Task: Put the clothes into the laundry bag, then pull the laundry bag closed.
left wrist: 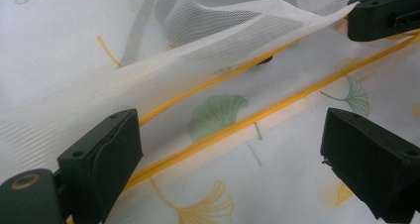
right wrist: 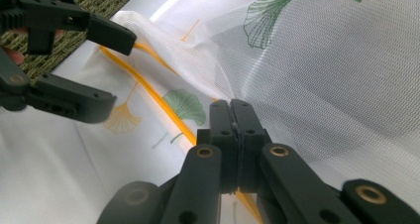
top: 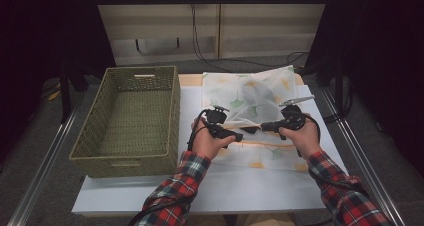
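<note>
Right gripper [right wrist: 233, 116] fingers pinch the mesh bag [right wrist: 317, 75]; left gripper [left wrist: 228, 149] fingers spread.

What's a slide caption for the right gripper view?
Right claw shut on the mesh bag's upper layer beside the yellow zipper; left claw open by the bag's edge.

Laboratory recording station: white rectangular table [top: 150, 196] flanked by aluminium floor rails [top: 40, 173], enclosed by black curtains [top: 45, 31] (both sides), loose black cables [top: 200, 46] trailing along the beige back wall [top: 265, 21].
</note>
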`<act>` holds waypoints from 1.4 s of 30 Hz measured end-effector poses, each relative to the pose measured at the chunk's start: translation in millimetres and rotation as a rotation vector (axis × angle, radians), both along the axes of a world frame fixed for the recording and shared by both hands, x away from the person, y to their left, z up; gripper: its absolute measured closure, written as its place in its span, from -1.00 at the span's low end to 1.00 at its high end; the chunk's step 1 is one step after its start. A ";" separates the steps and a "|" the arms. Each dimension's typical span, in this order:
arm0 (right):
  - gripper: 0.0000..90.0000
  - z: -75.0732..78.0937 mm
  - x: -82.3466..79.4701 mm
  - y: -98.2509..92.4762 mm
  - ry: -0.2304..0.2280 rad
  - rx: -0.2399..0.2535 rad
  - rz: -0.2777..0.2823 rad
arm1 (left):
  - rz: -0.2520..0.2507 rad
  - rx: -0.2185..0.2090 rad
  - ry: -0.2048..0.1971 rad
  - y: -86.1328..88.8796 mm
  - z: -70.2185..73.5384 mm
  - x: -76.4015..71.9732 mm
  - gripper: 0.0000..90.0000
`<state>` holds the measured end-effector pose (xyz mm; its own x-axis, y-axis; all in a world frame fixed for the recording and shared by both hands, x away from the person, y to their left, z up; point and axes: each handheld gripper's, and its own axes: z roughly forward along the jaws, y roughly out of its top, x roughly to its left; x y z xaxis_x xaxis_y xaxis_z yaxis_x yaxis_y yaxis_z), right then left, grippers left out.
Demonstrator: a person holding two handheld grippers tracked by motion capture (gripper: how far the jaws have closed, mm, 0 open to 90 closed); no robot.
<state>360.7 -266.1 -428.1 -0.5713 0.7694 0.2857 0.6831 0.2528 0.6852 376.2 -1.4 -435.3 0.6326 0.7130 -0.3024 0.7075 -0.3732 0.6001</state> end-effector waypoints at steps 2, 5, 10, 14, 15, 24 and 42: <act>1.00 -2.3 -1.0 -0.4 0.000 -0.006 0.000 | 0.007 0.009 -0.009 2.5 1.3 -0.7 -0.82; 1.00 -5.6 -2.0 -0.8 -0.001 -0.008 0.010 | 0.014 0.011 -0.011 7.3 3.1 -1.5 -0.83; 1.00 -10.7 -3.4 -2.4 0.002 -0.007 0.009 | 0.034 0.011 -0.011 14.5 4.3 -2.0 -0.84; 1.00 -12.7 -3.3 -2.8 0.003 -0.014 0.010 | 0.064 0.002 -0.016 20.4 5.3 -2.0 -0.85; 1.00 -13.5 -3.9 -2.6 0.007 -0.015 0.011 | 0.062 0.006 -0.016 22.1 5.6 -1.7 -0.85; 1.00 -17.7 -8.9 -4.5 0.014 -0.023 0.021 | 0.103 0.014 -0.020 32.5 3.4 -1.0 -0.87; 1.00 -24.4 -16.8 -10.9 0.028 -0.046 0.016 | 0.160 0.019 0.015 42.8 -10.4 2.2 -0.90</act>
